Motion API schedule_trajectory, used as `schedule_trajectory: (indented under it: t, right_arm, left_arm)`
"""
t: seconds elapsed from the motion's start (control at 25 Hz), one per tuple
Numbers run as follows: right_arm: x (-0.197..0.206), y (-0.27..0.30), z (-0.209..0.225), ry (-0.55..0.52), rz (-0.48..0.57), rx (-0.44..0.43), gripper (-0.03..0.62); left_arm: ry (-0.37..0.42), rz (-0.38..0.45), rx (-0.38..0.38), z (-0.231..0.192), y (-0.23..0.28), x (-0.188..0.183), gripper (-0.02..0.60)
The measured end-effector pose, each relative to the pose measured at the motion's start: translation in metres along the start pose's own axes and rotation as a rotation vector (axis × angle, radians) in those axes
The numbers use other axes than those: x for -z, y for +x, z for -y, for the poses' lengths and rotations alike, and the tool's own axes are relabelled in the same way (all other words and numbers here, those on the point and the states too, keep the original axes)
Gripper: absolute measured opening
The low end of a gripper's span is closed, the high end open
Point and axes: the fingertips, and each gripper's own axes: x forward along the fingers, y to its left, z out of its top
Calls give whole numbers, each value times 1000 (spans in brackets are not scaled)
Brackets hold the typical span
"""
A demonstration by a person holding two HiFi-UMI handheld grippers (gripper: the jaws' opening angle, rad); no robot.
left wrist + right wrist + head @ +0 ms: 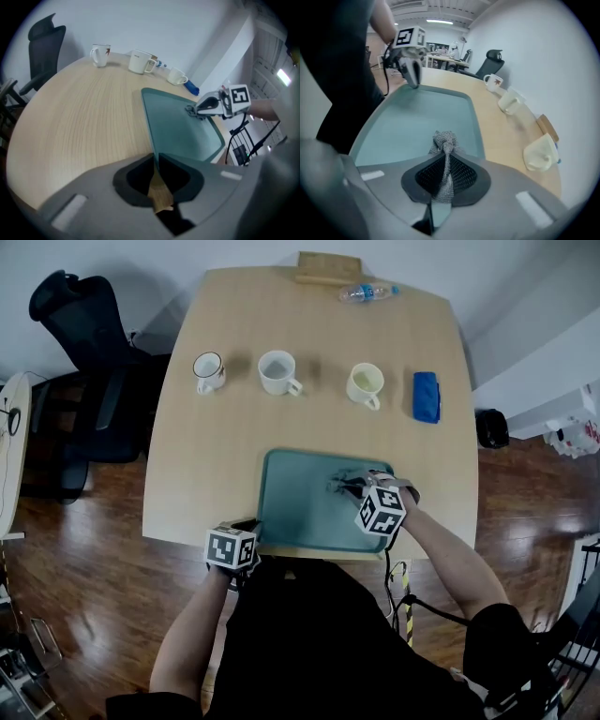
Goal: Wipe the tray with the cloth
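A teal tray [305, 502] lies at the table's near edge. My left gripper [254, 527] sits at the tray's near left corner. In the left gripper view the tray's rim [149, 124] runs straight into that gripper [155, 162], whose jaws are shut on it. My right gripper [355, 487] is over the right part of the tray and is shut on a grey mesh cloth [348, 481]. In the right gripper view the bunched cloth [445, 139] sticks out past the jaws of the right gripper [446, 157] and rests on the tray's floor [412, 124].
Three cups [209, 370] [279, 372] [366, 383] stand in a row beyond the tray, with a folded blue cloth [426, 397] to their right. A water bottle [367, 292] and a wooden block [329, 267] lie at the far edge. An office chair [80, 334] stands left of the table.
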Motion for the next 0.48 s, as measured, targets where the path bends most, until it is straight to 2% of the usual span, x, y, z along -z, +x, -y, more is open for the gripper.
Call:
schedule_trajectory:
  t: [0.16, 0.32, 0.48]
  right_arm:
    - [9, 8, 51, 51, -55, 63, 26]
    - [0, 15, 64, 30, -52, 110, 26]
    - [-3, 17, 67, 19, -69, 173, 26]
  left_arm:
    - [-3, 5, -11, -1, -1, -2, 38]
    - [-34, 11, -3, 0, 1, 0, 38]
    - [-30, 12, -29, -2, -1, 0, 40]
